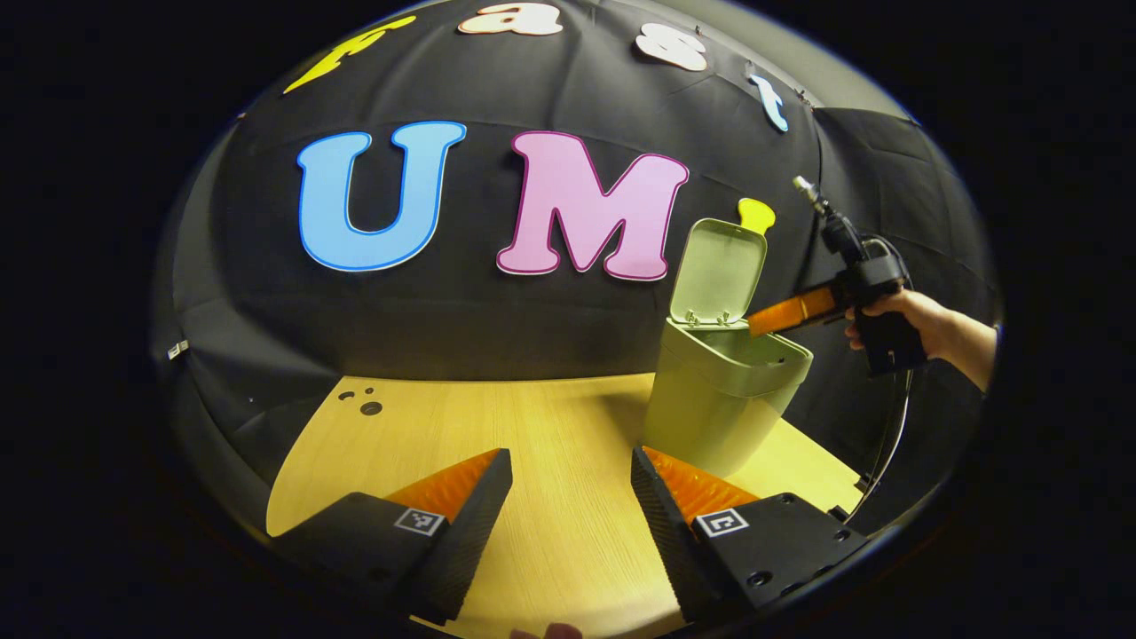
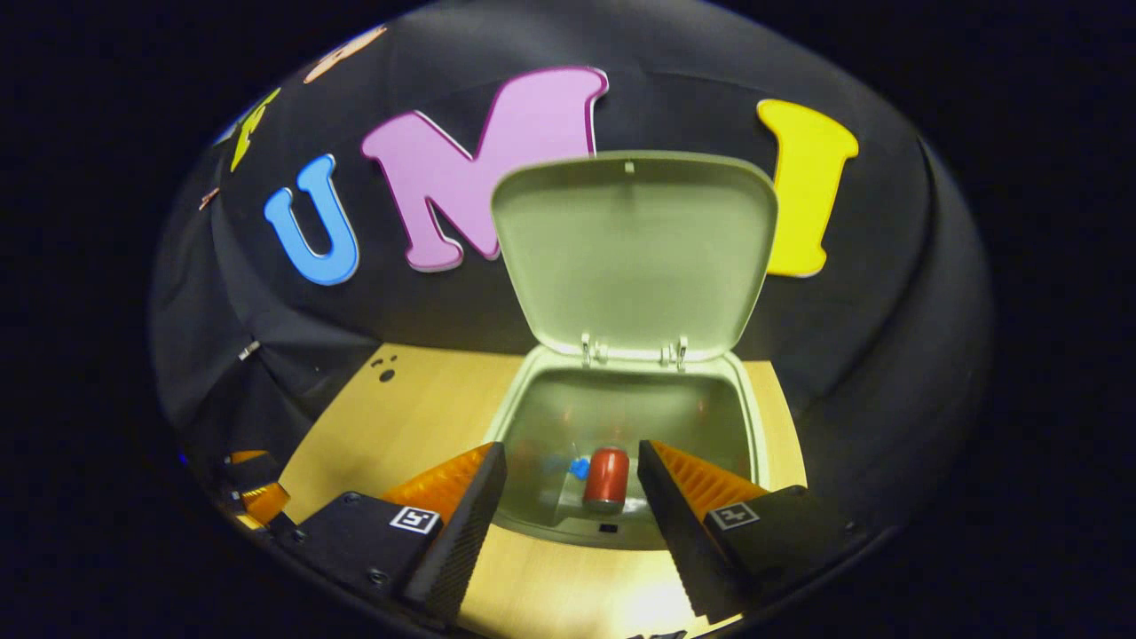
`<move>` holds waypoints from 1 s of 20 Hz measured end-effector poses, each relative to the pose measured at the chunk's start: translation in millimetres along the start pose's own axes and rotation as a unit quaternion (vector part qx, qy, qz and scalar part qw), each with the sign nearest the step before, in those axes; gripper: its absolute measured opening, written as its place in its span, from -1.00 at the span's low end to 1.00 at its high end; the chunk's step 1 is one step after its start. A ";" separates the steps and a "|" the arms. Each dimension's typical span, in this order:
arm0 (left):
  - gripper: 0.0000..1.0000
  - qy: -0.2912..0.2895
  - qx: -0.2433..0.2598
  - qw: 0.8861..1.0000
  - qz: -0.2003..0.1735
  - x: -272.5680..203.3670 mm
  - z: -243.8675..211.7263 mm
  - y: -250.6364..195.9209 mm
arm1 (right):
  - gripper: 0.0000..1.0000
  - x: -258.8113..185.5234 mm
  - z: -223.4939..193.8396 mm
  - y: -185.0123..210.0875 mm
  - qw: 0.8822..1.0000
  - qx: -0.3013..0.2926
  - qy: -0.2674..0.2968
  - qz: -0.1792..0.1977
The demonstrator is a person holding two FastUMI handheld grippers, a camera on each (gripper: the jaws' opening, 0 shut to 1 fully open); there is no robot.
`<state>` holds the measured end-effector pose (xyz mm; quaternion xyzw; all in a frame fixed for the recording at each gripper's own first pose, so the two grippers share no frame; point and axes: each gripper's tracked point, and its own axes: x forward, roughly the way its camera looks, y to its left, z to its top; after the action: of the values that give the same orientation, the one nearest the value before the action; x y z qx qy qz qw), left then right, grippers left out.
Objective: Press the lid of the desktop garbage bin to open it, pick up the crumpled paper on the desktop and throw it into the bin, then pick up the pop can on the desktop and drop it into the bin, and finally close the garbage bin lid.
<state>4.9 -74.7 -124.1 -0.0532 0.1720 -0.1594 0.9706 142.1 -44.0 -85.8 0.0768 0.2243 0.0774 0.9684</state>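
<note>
The pale green bin (image 1: 728, 399) stands on the wooden table at the right, its lid (image 1: 719, 266) swung upright. In the right gripper view I look down into the bin (image 2: 510, 399) past its raised lid (image 2: 635, 248). The red pop can (image 2: 606, 477) lies on the bin's bottom, beside a pale crumpled shape with a blue spot (image 2: 577, 470). My right gripper (image 2: 571, 479) hovers open above the bin's mouth, holding nothing. In the left gripper view a hand holds that right gripper (image 1: 759, 321) over the bin's rim. My left gripper (image 1: 568, 484) is open over bare table, left of the bin.
The table (image 1: 550, 444) ends at the black cloth wall behind the bin. A few small dark holes (image 1: 370, 408) mark its far left corner. The left gripper (image 2: 253, 497) shows at the lower left of the right gripper view.
</note>
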 end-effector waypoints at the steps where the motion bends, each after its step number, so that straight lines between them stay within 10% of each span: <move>1: 0.75 0.001 -0.001 1.000 0.000 -0.2 -1.0 0.4 | 0.95 -8.6 17.2 0.1 1.000 -0.003 -0.021 -0.002; 9: 0.75 -0.003 -0.001 1.000 -0.007 0.9 1.1 -5.8 | 0.97 -46.3 138.5 -4.5 0.987 -0.035 -0.157 -0.030; 20: 0.75 0.000 -0.014 1.000 -0.002 1.6 -8.4 -7.2 | 0.97 -3.5 187.3 -24.4 0.980 -0.011 -0.183 -0.072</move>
<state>1.3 -82.3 -131.3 -0.0675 0.1744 -0.1586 0.9695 225.5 -89.7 77.4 0.0631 0.0472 -0.0051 0.9969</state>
